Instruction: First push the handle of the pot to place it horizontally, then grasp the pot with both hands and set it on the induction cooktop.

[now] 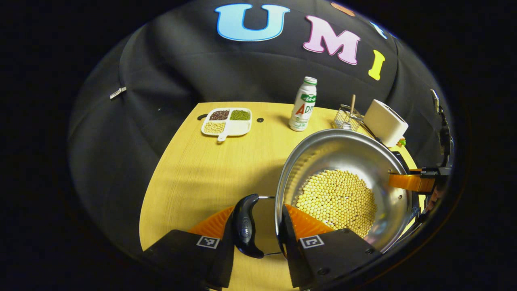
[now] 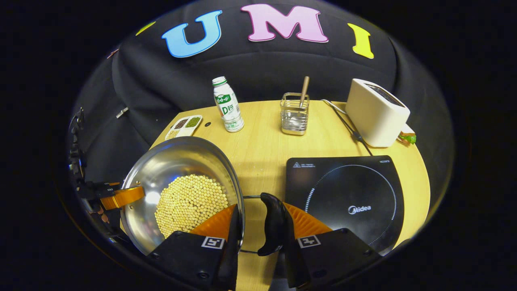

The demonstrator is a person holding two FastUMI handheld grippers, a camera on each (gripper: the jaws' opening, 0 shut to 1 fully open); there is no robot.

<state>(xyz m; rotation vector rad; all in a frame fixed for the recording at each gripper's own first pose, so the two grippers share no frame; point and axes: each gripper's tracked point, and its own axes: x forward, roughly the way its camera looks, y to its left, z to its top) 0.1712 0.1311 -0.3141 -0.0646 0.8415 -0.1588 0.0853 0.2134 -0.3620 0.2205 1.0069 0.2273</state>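
Both claws on pot handles, pot left of cooktop.
Left claw (image 1: 258, 226) w/ fingers round its black handle (image 1: 245, 231); right claw (image 2: 258, 228) likewise on handle (image 2: 274, 228). Pot (image 2: 177, 161) w/ beans beside cooktop (image 2: 347, 198), above bench (image 2: 262, 149); contact unclear.

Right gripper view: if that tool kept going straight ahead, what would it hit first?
The right tool straddles the handle of the pot; straight on lies bare table, then probably the glass holder at the back, though depth is unclear.
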